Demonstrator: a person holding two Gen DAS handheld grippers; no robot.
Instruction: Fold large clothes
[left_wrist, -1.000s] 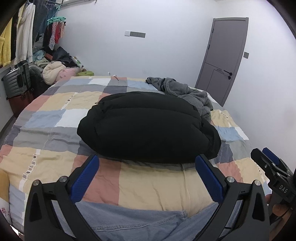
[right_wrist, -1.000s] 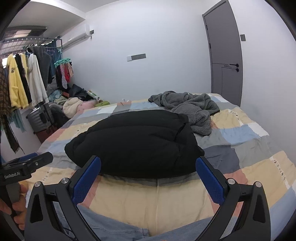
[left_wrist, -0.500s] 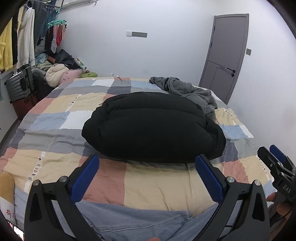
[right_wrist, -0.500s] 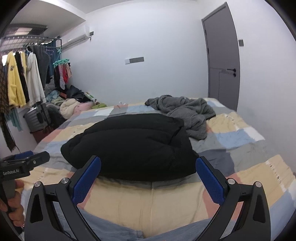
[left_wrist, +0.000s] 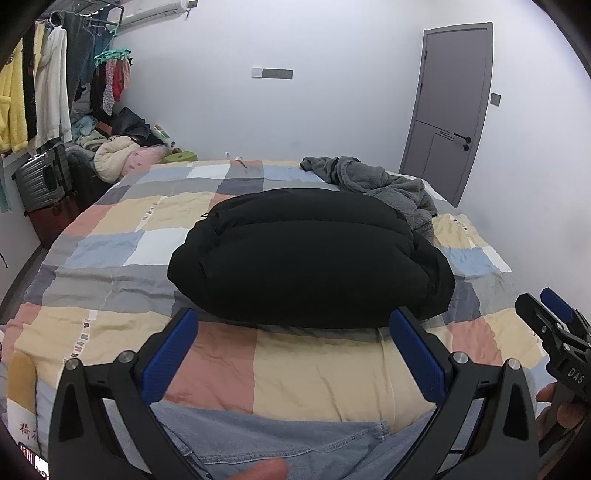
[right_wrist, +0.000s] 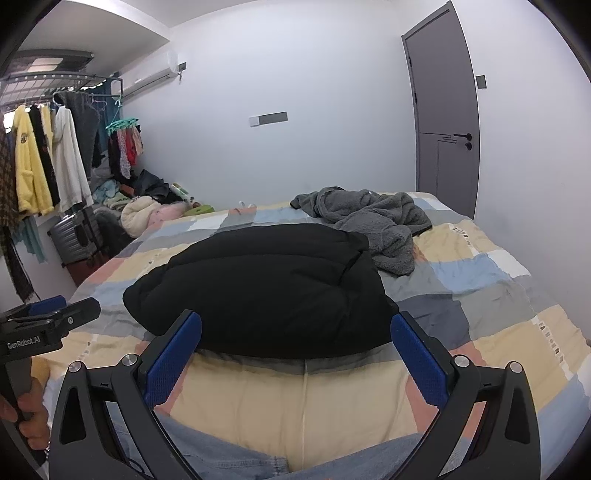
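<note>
Left wrist view shows the left gripper (left_wrist: 293, 332) with its 2 blue-padded fingers (left_wrist: 168, 360) spread wide and holding nothing, hovering over the near edge of the bed (left_wrist: 110, 280). Just beyond the fingertips lies the black puffer jacket (left_wrist: 306, 254), folded into a thick bundle in the middle of the patchwork bedspread. A crumpled grey fleece garment (left_wrist: 384, 184) sits behind it toward the far right, touching its far edge. Right wrist view shows the right gripper (right_wrist: 295, 332), likewise wide apart and empty, facing the same jacket (right_wrist: 258, 284). Far left stands a clothes rack (right_wrist: 48, 155) with a suitcase (right_wrist: 74, 236) below; a grey door (right_wrist: 443, 103) is far right.
</note>
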